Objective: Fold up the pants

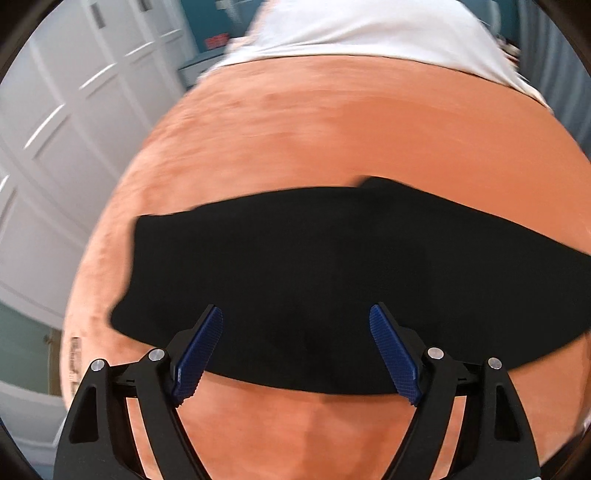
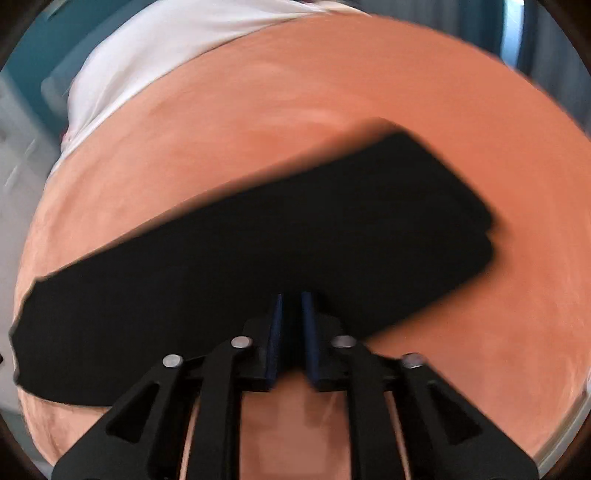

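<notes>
Left wrist view: the long black fabric pants point(image 1: 332, 266) are being seen lying flat as a folded band across the middle and lower half of the frame, on an orange plush bed cover point(image 1: 314, 129). The left gripper point(image 1: 296, 325) is being held at the lower centre with its two blue ribbed pads point(image 1: 201, 354) spread wide apart; nothing is being gripped between them, and the near edge of the pants is showing in the gap. A white sheet point(image 1: 362, 29) is being shown along the upper edge of the frame, beyond the cover. White panelled closet doors point(image 1: 74, 110) are filling the left side. The whole view is being blurred by motion.

Right wrist view: the same pants point(image 2: 258, 258) are being seen running diagonally from the lower left to the right of centre, with a squared, layered end at the right. The right gripper point(image 2: 291, 306) is sitting at the lower centre, its blue pads point(image 2: 275, 332) being drawn nearly together with only a narrow slot between them. The near edge of the pants is lying at that slot, and black material is showing in it; the fabric appears to be pinched there. The orange cover point(image 2: 369, 92) is surrounding the garment, and the white sheet point(image 2: 155, 48) is occupying the upper left.
</notes>
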Motion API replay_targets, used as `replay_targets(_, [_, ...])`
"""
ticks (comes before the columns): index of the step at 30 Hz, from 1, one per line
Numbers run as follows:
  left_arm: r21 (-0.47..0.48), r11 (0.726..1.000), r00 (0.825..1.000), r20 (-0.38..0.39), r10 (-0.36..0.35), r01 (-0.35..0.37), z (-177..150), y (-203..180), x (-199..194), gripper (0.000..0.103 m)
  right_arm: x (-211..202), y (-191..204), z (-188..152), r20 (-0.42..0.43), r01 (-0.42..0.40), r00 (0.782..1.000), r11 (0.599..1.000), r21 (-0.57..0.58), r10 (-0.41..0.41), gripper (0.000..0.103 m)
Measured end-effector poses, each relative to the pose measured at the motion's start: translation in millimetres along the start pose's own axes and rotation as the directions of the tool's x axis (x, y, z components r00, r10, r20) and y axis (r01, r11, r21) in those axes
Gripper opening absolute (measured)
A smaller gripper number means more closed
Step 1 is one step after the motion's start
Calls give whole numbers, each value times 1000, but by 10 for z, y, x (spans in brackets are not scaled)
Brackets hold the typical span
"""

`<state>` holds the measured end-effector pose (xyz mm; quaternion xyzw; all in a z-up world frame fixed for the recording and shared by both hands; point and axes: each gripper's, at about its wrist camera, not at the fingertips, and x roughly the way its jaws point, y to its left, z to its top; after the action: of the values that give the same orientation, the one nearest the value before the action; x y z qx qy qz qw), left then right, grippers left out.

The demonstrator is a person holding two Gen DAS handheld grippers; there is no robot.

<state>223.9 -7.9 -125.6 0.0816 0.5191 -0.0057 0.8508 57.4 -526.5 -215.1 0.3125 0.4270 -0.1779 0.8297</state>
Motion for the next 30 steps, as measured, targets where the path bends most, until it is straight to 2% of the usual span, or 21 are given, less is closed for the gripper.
replay_targets(1, [13, 1000, 1000, 0, -6, 6, -10, -131, -14, 80, -134, -123, 2, 39, 7, 999, 999, 32, -8, 11])
replay_targets(2, [23, 1000, 1000, -1, -13, 13, -37, -275, -36, 80, -277, -294, 10, 85, 21, 996, 998, 59, -26, 13])
replay_targets(3, [32, 999, 999, -11, -34, 35, -60, -442, -52, 81, -317, -422, 20, 97, 28, 995, 997, 75, -35, 15])
replay_targets(4, [32, 998, 998, -22, -52, 53, -83, -568, -63, 81, -316, -543, 38, 90, 37, 995, 995, 93, -45, 25])
replay_targets(6, [21, 994, 992, -60, -107, 108, -155, -816, -38, 81, -215, -793, 87, 55, 52, 997, 990, 131, -60, 26])
replay_targets(8, [0, 991, 987, -97, -131, 131, -222, -996, -40, 81, -198, -961, 171, 71, 29, 997, 990, 141, -39, 26])
replay_targets(11, [3, 989, 982, -121, -147, 149, -323, -1192, -90, 81, 5, -855, 225, 62, -22, 998, 991, 131, 14, 26])
replay_targets(12, [18, 990, 984, -122, -134, 137, -350, -1249, -94, 81, 51, -816, 254, 51, -21, 999, 994, 107, 16, 24])
replay_targets(13, [33, 992, 985, -123, -117, 122, -371, -1296, -95, 81, 72, -707, 325, 32, -11, 999, 998, 67, 9, 14])
replay_targets(14, [42, 993, 986, -128, -104, 111, -379, -1314, -87, 81, 85, -653, 355, 28, -5, 1000, 999, 33, 4, 10])
replay_targets(16, [60, 994, 987, -138, -86, 95, -387, -1351, -91, 81, -125, -544, 428, 82, 14, 997, 999, -39, -11, 9])
replay_targets(17, [66, 994, 987, -139, -76, 86, -397, -1367, -93, 81, -200, -612, 475, 112, 30, 993, 999, -36, -26, 9])
replay_targets(18, [77, 994, 988, -141, -66, 78, -413, -1380, -76, 81, -126, -769, 509, 97, 69, 993, 998, -1, -68, 8])
replay_targets(19, [82, 994, 988, -144, -61, 73, -421, -1416, -51, 81, -31, -909, 507, 72, 161, 984, 987, 20, -162, 0])
replay_targets(20, [88, 994, 986, -155, -53, 68, -443, -1437, -3, 81, 60, -1064, 500, 34, 182, 983, 983, 35, -183, 0])
replay_targets(21, [92, 994, 985, -166, -50, 66, -442, -1442, 35, 81, 5, -1143, 507, 39, 123, 991, 990, 75, -126, 0])
replay_targets(23, [96, 994, 984, -177, -34, 52, -457, -1445, 96, 81, -281, -1073, 530, 110, 76, 990, 992, 102, -88, 2])
replay_targets(25, [94, 994, 983, -181, -38, 56, -477, -1462, 117, 81, -482, -827, 531, 173, 5, 985, 1000, 30, -10, 3])
replay_targets(28, [101, 993, 984, -175, -36, 54, -483, -1543, 120, 81, -344, -306, 522, 108, -22, 993, 989, -149, 38, 3])
replay_targets(29, [108, 993, 985, -169, -28, 46, -475, -1565, 110, 81, -266, -178, 498, 91, -6, 996, 979, -202, 24, 3])
replay_targets(30, [119, 992, 988, -152, -14, 32, -477, -1600, 84, 81, -107, -44, 465, 62, 39, 998, 962, -270, -23, 3])
